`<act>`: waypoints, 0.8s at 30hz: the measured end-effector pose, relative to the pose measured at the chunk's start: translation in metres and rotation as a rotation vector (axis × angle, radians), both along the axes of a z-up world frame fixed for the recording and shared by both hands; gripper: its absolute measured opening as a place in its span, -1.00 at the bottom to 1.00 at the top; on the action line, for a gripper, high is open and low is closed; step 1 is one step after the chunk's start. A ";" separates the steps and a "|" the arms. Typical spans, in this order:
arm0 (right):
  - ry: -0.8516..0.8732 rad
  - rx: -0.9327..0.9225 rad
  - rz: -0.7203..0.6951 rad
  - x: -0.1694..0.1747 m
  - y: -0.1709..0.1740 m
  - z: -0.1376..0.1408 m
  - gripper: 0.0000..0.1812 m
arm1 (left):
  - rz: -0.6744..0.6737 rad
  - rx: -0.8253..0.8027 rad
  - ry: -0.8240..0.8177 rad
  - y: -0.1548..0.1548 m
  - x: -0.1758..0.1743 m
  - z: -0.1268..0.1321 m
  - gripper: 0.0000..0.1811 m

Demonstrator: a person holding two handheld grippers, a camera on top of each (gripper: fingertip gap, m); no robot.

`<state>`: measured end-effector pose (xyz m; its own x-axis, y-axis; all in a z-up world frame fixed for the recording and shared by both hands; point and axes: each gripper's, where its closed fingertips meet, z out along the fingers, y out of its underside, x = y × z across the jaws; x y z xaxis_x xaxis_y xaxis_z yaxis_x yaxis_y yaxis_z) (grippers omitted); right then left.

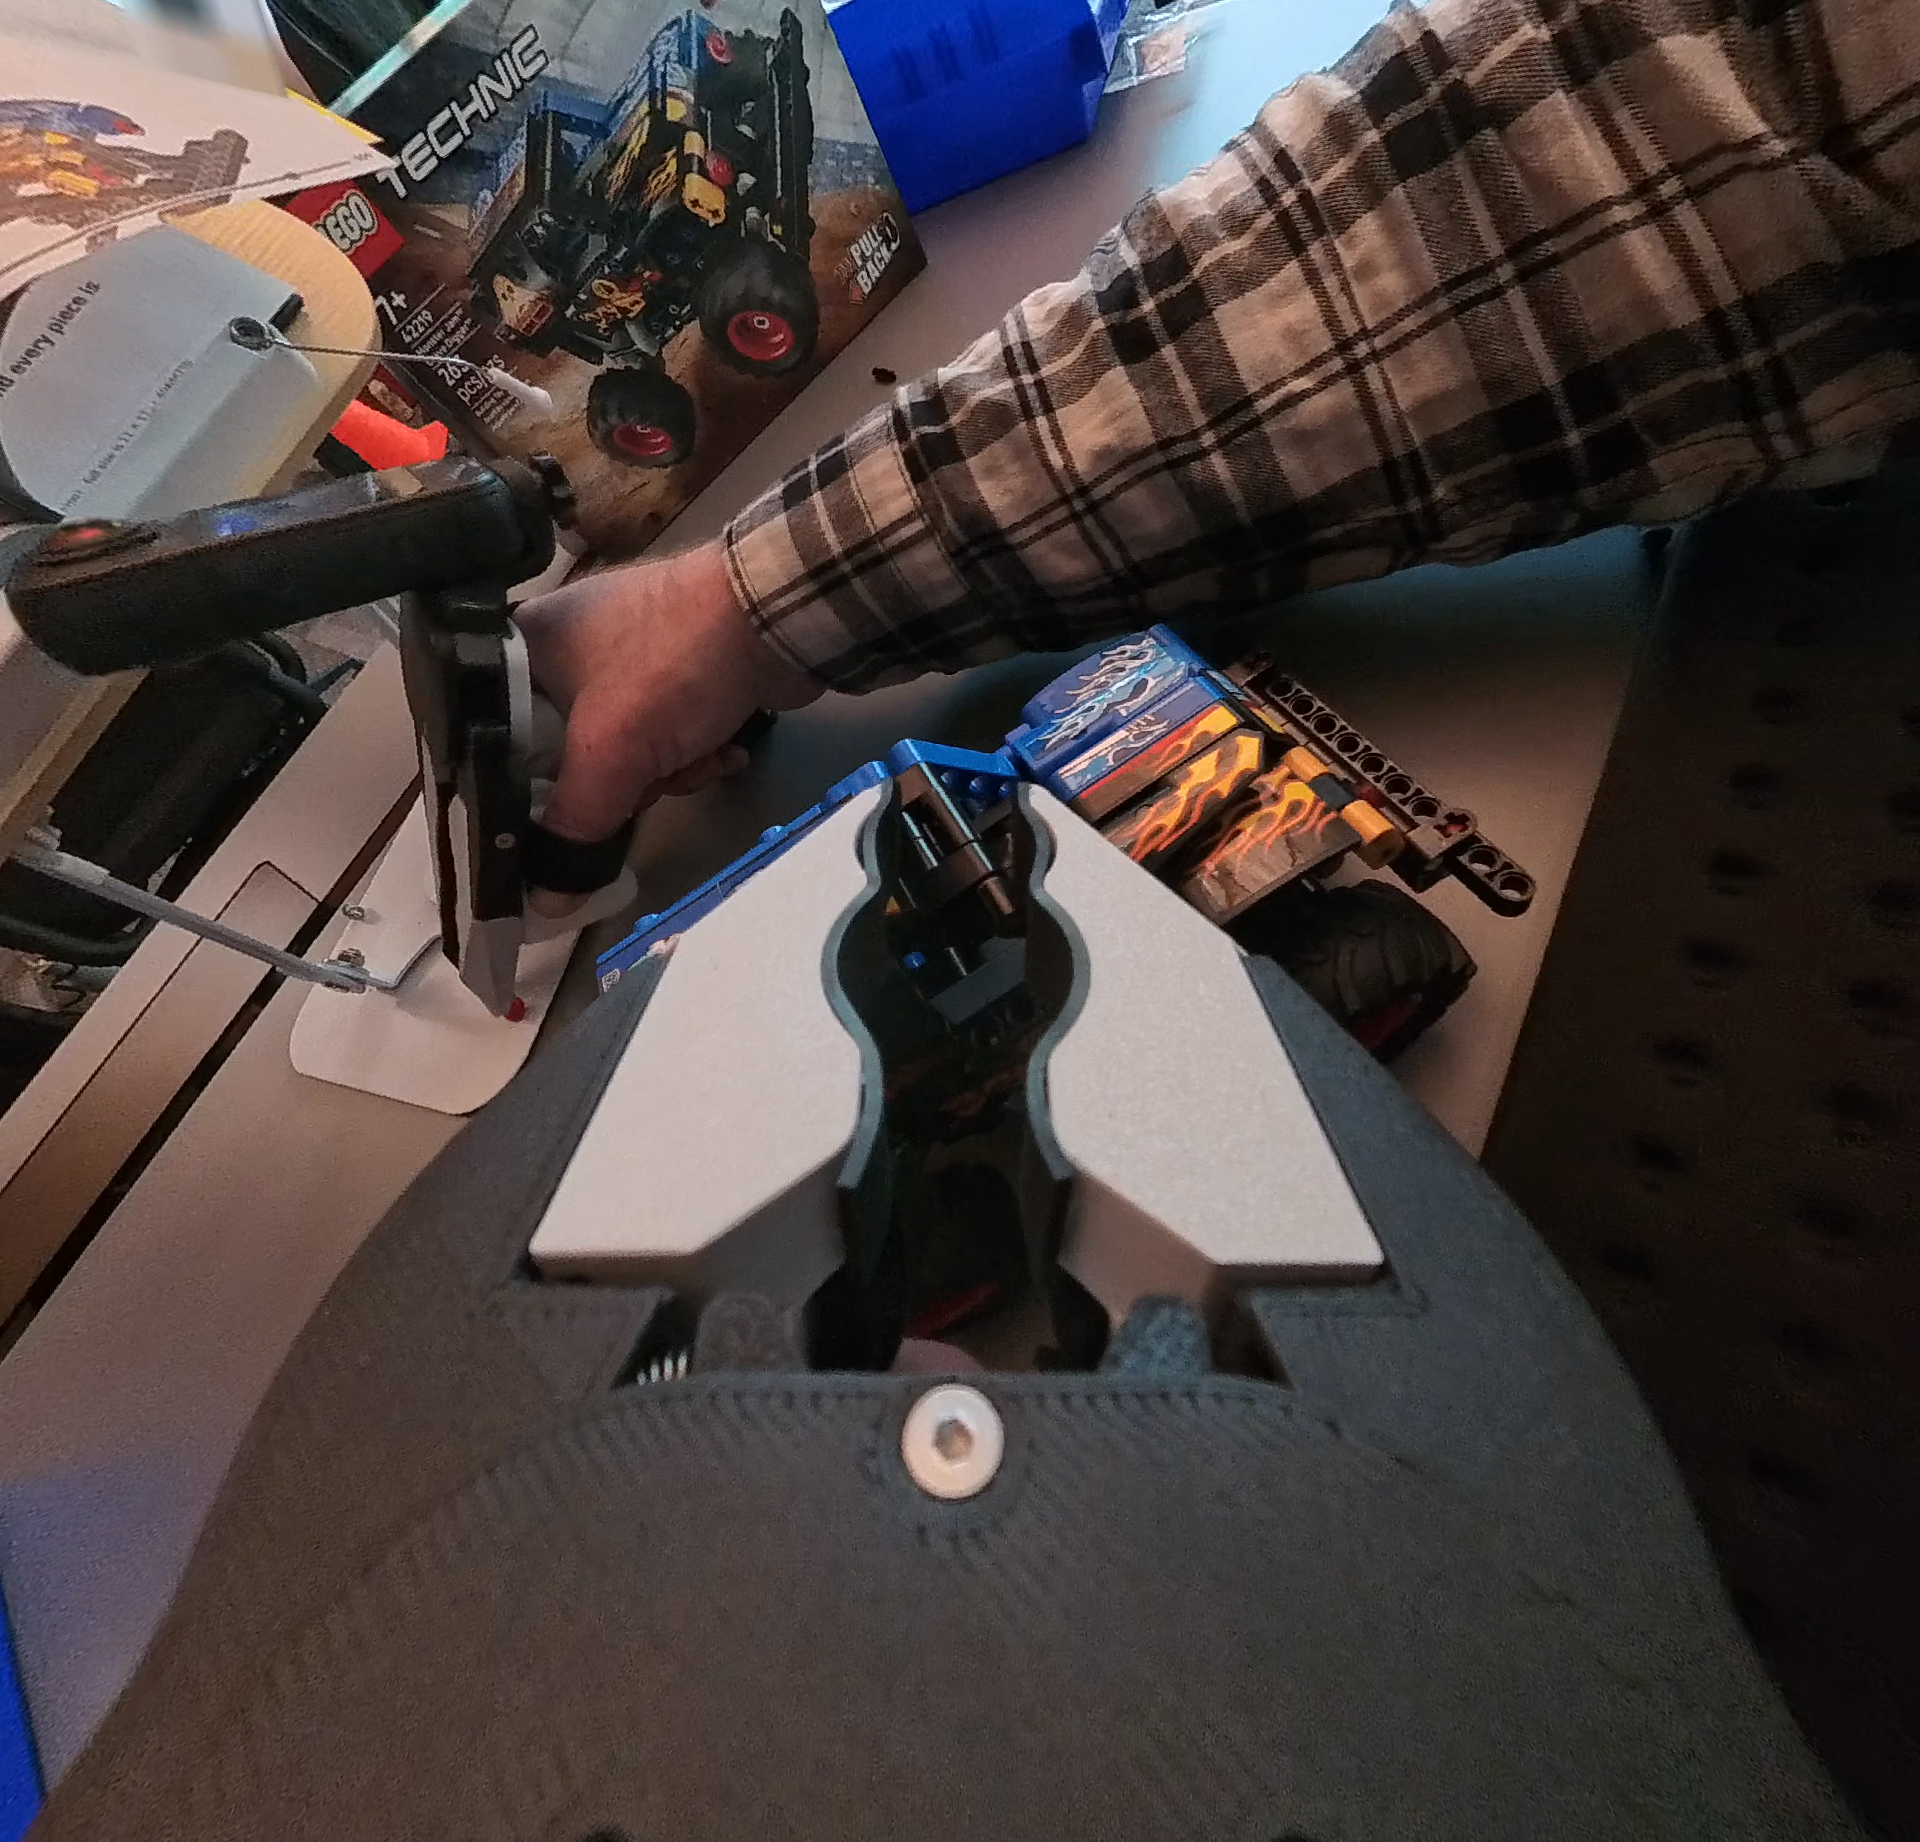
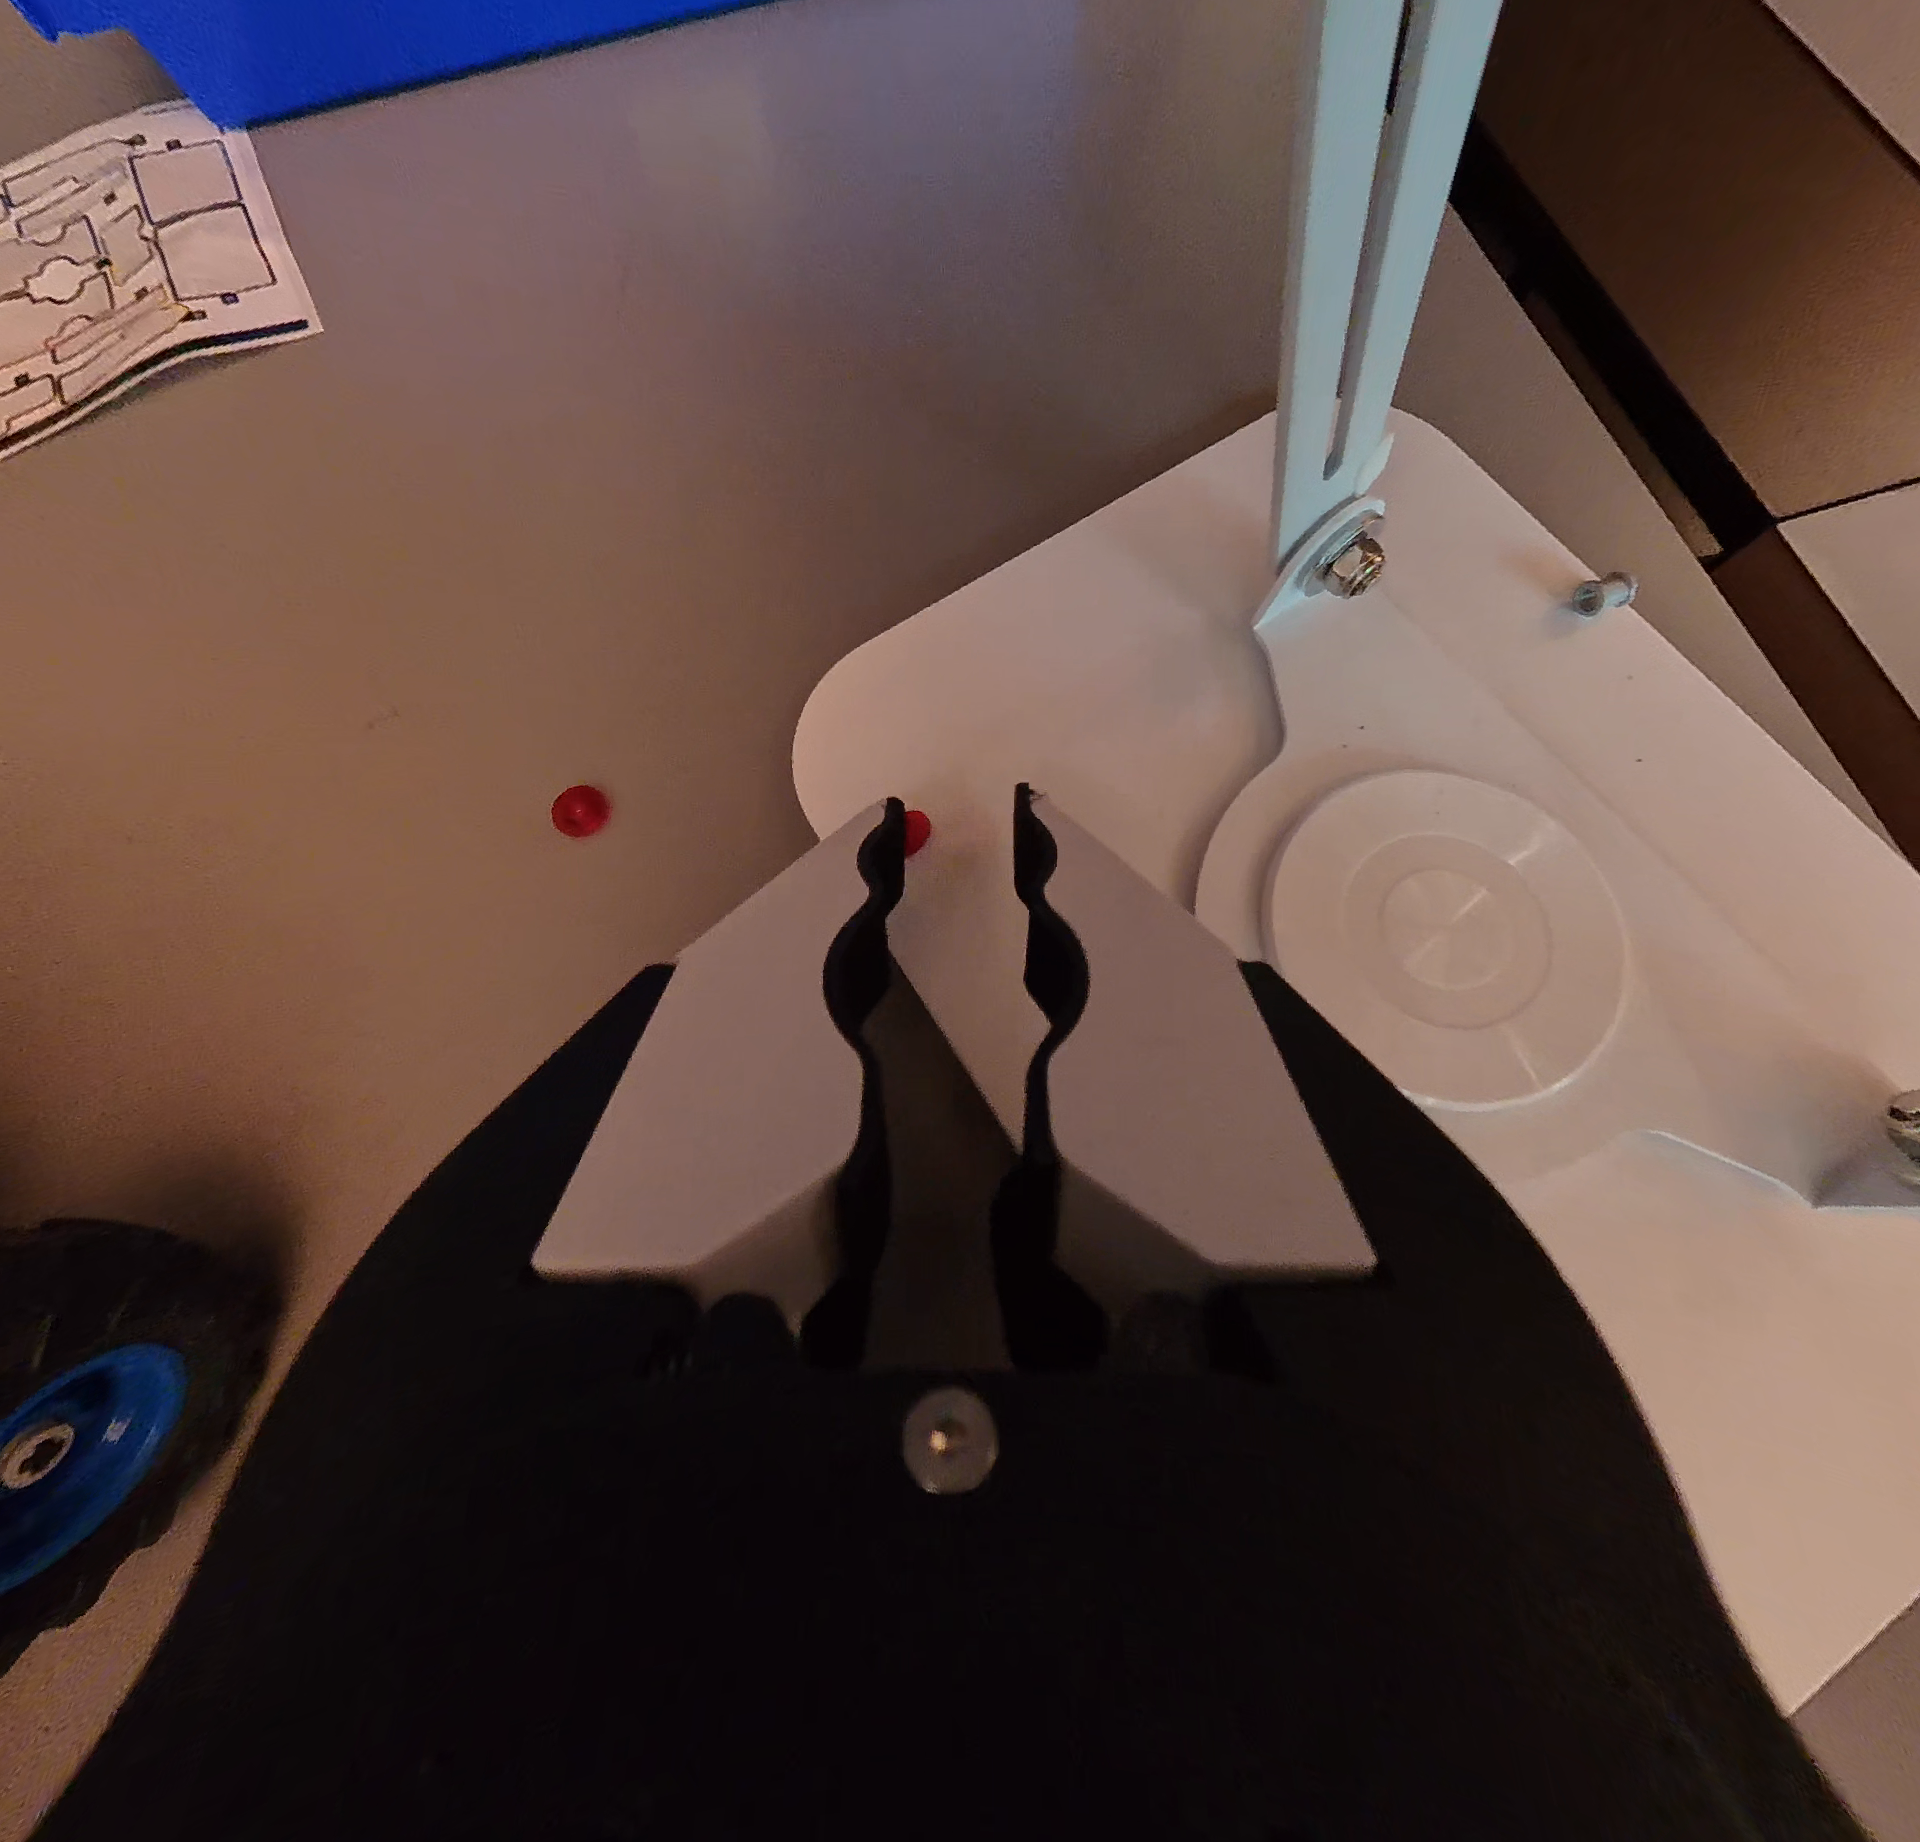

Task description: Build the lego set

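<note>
Near the bottom of the left wrist view, the left hand-held gripper (image 1: pixel 956 805) has its two grey fingers set narrowly, with the dark middle of the truck (image 1: pixel 1195 826) between them; whether the pads press on it I cannot tell. That one truck lies on its side on the table (image 1: pixel 1039 265), flame-printed panels up, a black beam (image 1: pixel 1392 784) jutting right and one black tyre (image 1: pixel 1361 951) showing. To the left, a hand (image 1: pixel 644 691) in a plaid sleeve (image 1: pixel 1351 358) holds the right hand-held gripper (image 1: pixel 497 992) tip-down over a white stand base (image 1: pixel 384 1044), a red stud (image 1: pixel 515 1009) at its tip. Far left stands one set box (image 1: pixel 623 234), with a blue bin (image 1: pixel 966 57) behind it.

Over the same white base (image 2: pixel 1558 753) in the right wrist view, the right hand-held gripper (image 2: pixel 956 805) stands partly open, holding nothing. One red stud (image 2: pixel 916 833) lies on the base touching the left fingertip. A second red stud (image 2: pixel 580 812) sits apart on the table (image 2: pixel 520 545) to the left. One loose wheel (image 2: pixel 94 1429) with a blue hub lies near left; one printed sheet (image 2: pixel 135 265) and the blue bin (image 2: pixel 520 5) lie far left.
</note>
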<state>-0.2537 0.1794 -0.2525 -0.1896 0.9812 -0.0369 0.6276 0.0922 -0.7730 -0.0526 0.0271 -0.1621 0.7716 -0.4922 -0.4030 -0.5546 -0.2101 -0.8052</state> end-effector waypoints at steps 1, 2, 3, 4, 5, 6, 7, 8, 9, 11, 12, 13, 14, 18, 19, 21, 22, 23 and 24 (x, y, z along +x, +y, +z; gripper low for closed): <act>0.005 -0.004 0.005 0.000 -0.001 0.001 -0.81 | 0.000 0.001 -0.001 0.000 0.000 0.000 -0.78; 0.008 -0.005 0.012 0.001 -0.002 0.001 -0.82 | 0.000 0.002 -0.002 0.000 0.000 0.000 -0.78; 0.009 -0.004 0.019 0.002 -0.004 0.001 -0.82 | -0.001 0.002 -0.004 0.000 0.000 0.000 -0.78; 0.006 -0.002 0.027 0.002 -0.005 0.001 -0.82 | -0.002 0.003 -0.007 0.000 0.000 0.000 -0.78; 0.001 0.000 0.034 0.002 -0.006 0.000 -0.82 | -0.002 0.003 -0.008 0.000 0.000 0.000 -0.78; -0.005 -0.002 0.035 0.003 -0.006 -0.001 -0.84 | -0.002 0.003 -0.009 0.000 0.000 0.000 -0.78; -0.010 -0.005 0.031 0.003 -0.006 -0.001 -0.86 | -0.001 0.003 -0.008 0.000 0.000 0.000 -0.78; -0.008 -0.007 0.027 0.004 -0.005 -0.001 -0.88 | 0.000 0.004 -0.009 0.001 -0.001 0.000 -0.78; -0.005 -0.007 0.023 0.004 -0.004 0.000 -0.89 | 0.001 0.004 -0.009 0.000 0.000 0.000 -0.78; -0.014 0.002 0.018 0.005 -0.004 -0.002 -0.93 | 0.001 0.006 -0.011 0.000 0.000 0.000 -0.77; -0.021 0.010 0.020 0.005 -0.004 -0.003 -0.93 | 0.001 0.006 -0.011 0.000 0.000 0.000 -0.77; -0.030 0.021 0.022 0.005 -0.004 -0.005 -0.93 | 0.001 0.006 -0.009 0.000 0.000 0.000 -0.77; -0.032 0.029 0.023 0.004 -0.004 -0.005 -0.93 | 0.001 0.006 -0.008 0.000 0.000 0.000 -0.77; -0.030 0.023 0.024 0.003 -0.005 -0.005 -0.87 | 0.000 0.007 -0.009 0.000 0.000 0.000 -0.77; -0.023 0.022 0.025 0.003 -0.005 -0.004 -0.85 | 0.000 0.007 -0.009 0.000 0.000 0.000 -0.76; -0.019 0.023 0.022 0.002 -0.004 -0.003 -0.85 | -0.001 0.008 -0.011 0.000 0.000 0.000 -0.77; -0.027 0.024 0.019 0.002 -0.004 -0.005 -0.85 | -0.002 0.007 -0.011 0.000 -0.001 0.000 -0.77; -0.031 0.024 0.019 0.002 -0.004 -0.005 -0.88 | -0.002 0.007 -0.012 0.000 -0.001 0.000 -0.77; -0.032 0.024 0.019 0.002 -0.004 -0.005 -0.90 | -0.002 0.007 -0.012 0.000 -0.001 0.000 -0.77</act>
